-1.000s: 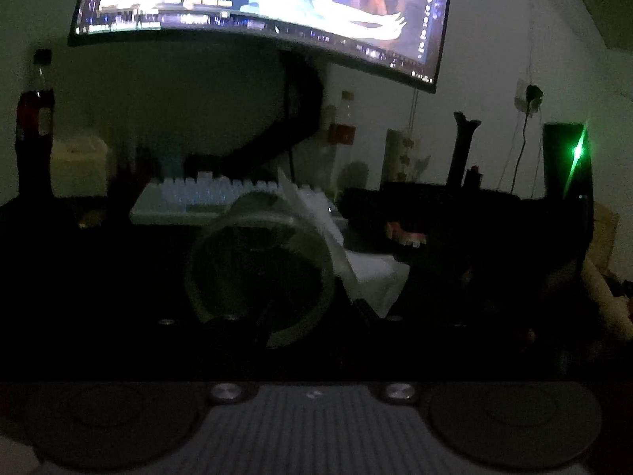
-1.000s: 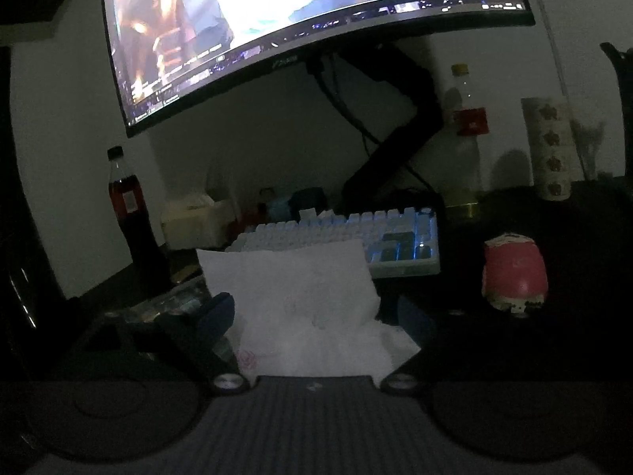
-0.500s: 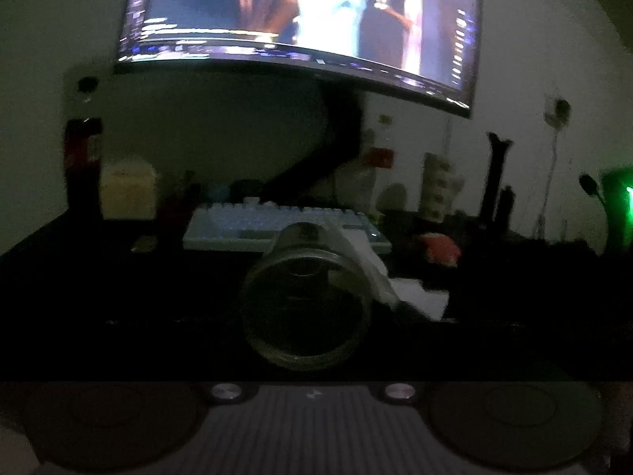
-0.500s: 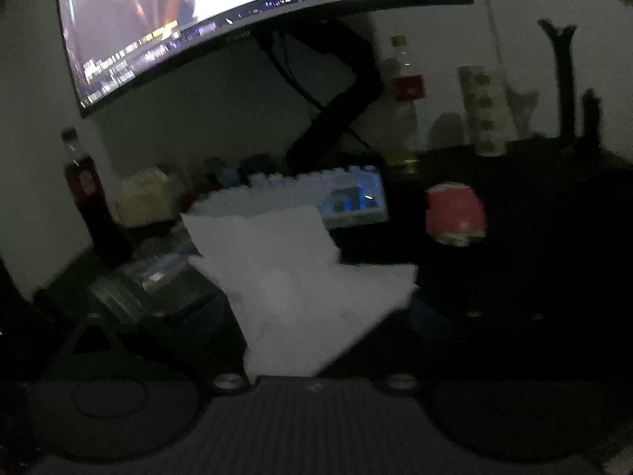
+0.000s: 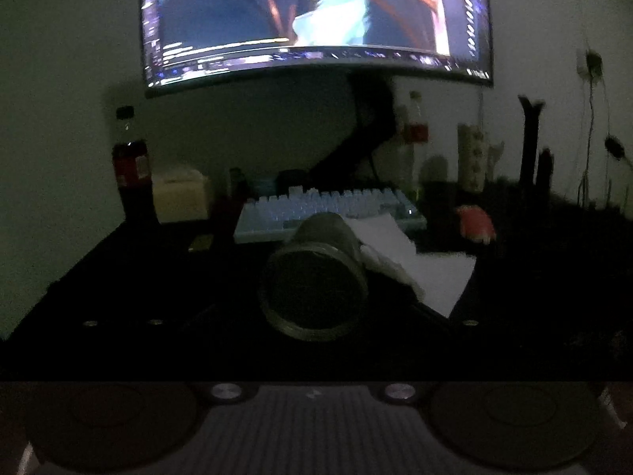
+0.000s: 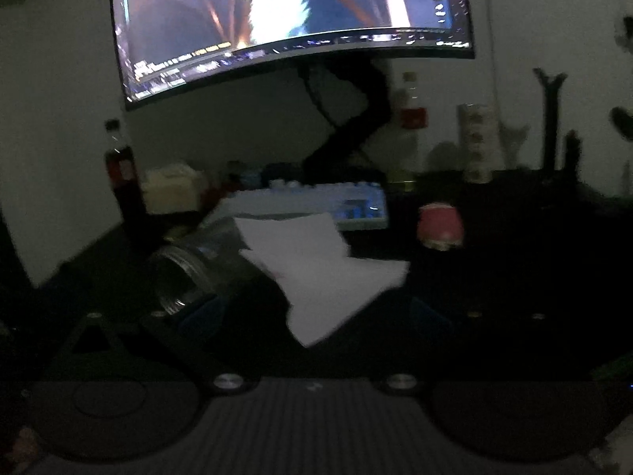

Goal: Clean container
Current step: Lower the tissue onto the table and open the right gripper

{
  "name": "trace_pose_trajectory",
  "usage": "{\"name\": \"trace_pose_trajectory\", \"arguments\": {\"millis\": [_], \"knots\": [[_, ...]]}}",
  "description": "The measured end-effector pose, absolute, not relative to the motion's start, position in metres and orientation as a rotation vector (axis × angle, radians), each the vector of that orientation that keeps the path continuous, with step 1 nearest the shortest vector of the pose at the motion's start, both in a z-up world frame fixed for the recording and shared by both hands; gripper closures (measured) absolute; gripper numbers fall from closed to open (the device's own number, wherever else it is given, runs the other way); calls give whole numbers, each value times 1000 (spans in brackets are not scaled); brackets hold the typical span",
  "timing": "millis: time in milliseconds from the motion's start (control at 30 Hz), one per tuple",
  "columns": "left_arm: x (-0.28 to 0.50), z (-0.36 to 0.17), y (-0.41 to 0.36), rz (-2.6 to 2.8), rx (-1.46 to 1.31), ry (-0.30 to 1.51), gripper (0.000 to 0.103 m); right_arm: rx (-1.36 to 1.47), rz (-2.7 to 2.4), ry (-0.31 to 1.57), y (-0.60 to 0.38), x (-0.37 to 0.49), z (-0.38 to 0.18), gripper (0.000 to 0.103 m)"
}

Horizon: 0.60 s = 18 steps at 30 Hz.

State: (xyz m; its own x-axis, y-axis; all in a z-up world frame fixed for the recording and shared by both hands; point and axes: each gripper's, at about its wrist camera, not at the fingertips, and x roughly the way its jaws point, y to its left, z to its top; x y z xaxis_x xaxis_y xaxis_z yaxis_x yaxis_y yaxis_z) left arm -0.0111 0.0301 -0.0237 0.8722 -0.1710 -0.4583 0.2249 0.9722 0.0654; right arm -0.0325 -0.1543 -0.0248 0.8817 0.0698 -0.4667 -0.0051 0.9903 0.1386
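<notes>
No readable text is found in either view. Small interface lines are seen along the lower edge of the monitor [image 5: 316, 19] but are blurred beyond reading. Red labels are seen on the dark bottle [image 5: 130, 166] and the clear bottle [image 6: 411, 118]; their print is too dim and small

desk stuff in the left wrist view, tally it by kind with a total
bottles: 2 — dark cola bottle, clear bottle with red label
jars: 1 — glass jar on its side
tissues: 1 — white tissue
keyboards: 1 — keyboard
monitors: 1 — monitor
total: 6
</notes>
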Motion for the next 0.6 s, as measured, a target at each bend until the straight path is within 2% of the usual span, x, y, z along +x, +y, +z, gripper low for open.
{"name": "trace_pose_trajectory", "arguments": {"millis": [333,600], "knots": [[22,-44,40,-182,72,566,0,150,13,571,-163,-2,-50,0],[21,-42,43,-181,71,549,0,133,31,567,-166,0,-53,0]]}}
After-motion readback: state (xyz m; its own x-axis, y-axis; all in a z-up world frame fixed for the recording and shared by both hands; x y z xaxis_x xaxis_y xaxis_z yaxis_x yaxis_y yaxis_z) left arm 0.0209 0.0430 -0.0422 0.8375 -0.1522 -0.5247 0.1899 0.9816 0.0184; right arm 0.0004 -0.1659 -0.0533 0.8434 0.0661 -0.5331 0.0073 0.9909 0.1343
